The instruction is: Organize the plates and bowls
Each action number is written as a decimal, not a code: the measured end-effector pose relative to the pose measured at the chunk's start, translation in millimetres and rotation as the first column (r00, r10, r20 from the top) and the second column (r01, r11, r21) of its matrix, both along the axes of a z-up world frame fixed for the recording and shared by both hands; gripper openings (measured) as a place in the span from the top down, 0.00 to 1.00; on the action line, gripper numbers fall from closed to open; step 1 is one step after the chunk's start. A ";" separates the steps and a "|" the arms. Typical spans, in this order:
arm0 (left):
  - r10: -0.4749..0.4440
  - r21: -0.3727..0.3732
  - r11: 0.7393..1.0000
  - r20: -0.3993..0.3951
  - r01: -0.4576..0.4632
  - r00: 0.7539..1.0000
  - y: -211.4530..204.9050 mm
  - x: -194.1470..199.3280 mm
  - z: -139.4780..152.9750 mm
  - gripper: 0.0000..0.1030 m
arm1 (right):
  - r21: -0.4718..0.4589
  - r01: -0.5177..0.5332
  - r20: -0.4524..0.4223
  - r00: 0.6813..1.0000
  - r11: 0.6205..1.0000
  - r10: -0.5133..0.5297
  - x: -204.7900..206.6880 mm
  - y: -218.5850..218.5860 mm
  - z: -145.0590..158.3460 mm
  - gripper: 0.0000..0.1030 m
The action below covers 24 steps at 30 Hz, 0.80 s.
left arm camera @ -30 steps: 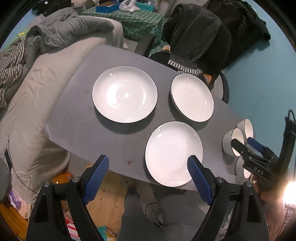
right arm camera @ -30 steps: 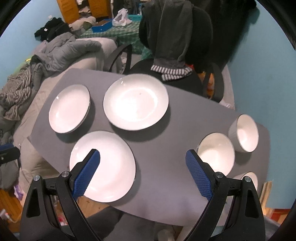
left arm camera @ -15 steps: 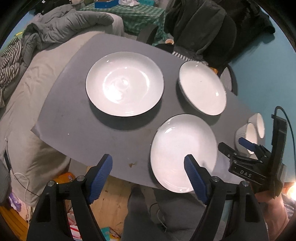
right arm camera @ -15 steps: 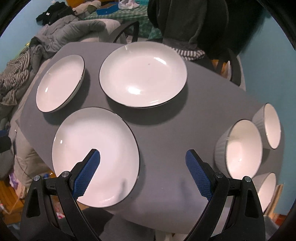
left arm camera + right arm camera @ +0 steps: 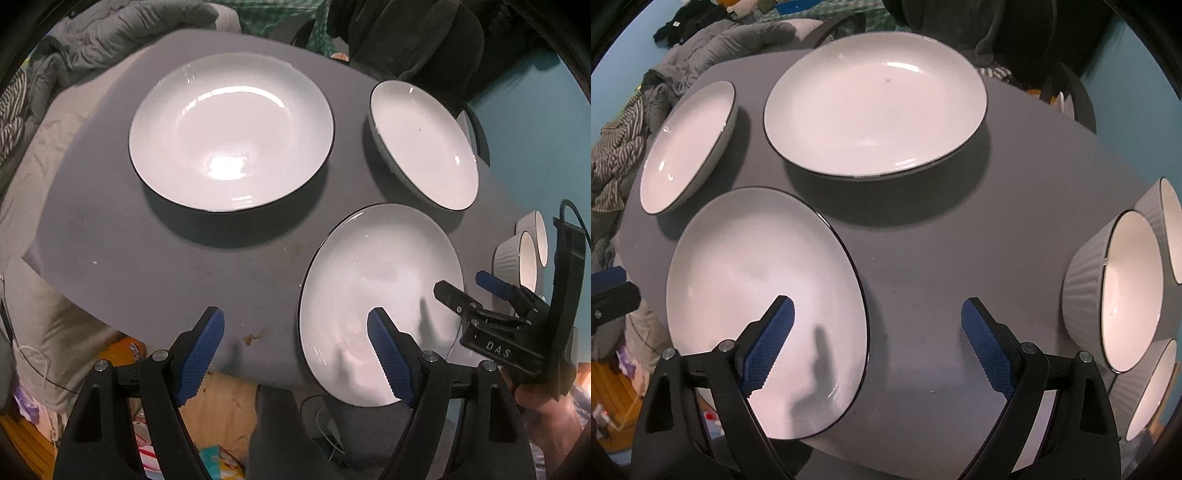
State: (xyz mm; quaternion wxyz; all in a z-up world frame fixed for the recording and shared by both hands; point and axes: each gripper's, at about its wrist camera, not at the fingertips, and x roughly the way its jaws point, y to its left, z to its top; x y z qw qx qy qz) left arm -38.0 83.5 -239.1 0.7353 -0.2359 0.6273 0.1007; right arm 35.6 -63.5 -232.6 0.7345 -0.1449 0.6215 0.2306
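Note:
Three white plates with dark rims lie on the grey table (image 5: 122, 266). The nearest plate (image 5: 380, 295) (image 5: 757, 295) sits at the table's front edge. Behind it lie a second plate (image 5: 229, 133) (image 5: 687, 147) and a third plate (image 5: 424, 144) (image 5: 875, 107). Three ribbed white bowls (image 5: 1115, 288) (image 5: 1171, 229) (image 5: 1152, 387) stand at the right end, two of them in the left wrist view (image 5: 517, 258). My left gripper (image 5: 295, 332) is open, low over the nearest plate's left rim. My right gripper (image 5: 877, 314) (image 5: 471, 288) is open over that plate's right rim.
A bed or couch with grey bedding (image 5: 122, 33) and striped cloth (image 5: 617, 147) lies to the left. A chair draped with dark clothes (image 5: 406, 33) stands behind the table. A teal wall (image 5: 535, 129) is on the right. A person's hand (image 5: 543, 417) holds the right gripper.
Both grippers have come down and forward toward the table, so the plates and bowls loom larger. Both stay open. No plate or bowl has moved.

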 end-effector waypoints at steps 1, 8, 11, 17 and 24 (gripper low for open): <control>0.004 -0.005 1.000 -0.008 -0.004 1.000 0.2 1.0 -3.7 0.21 | -0.004 -0.004 -0.003 1.000 1.000 0.004 -0.7 -0.2 -1.3 0.12; -0.008 -0.022 1.000 -0.045 0.007 0.999 -0.3 6.0 -19.9 0.21 | 0.013 -0.013 -0.038 0.999 1.000 0.014 -2.4 0.0 -7.9 0.16; -0.012 -0.031 0.999 -0.050 0.010 0.999 0.2 9.6 -23.3 0.21 | 0.001 -0.032 -0.055 0.998 0.999 0.032 -1.4 3.2 -10.3 0.26; -0.042 -0.063 0.997 -0.062 0.038 0.997 3.2 4.5 -29.1 0.35 | -0.023 -0.057 -0.083 0.995 0.998 0.055 0.4 2.3 -15.3 0.42; -0.047 -0.103 0.994 -0.089 0.038 0.995 8.6 0.6 -37.3 0.63 | 0.005 -0.075 -0.115 0.990 0.997 0.076 2.5 -0.6 -13.0 0.64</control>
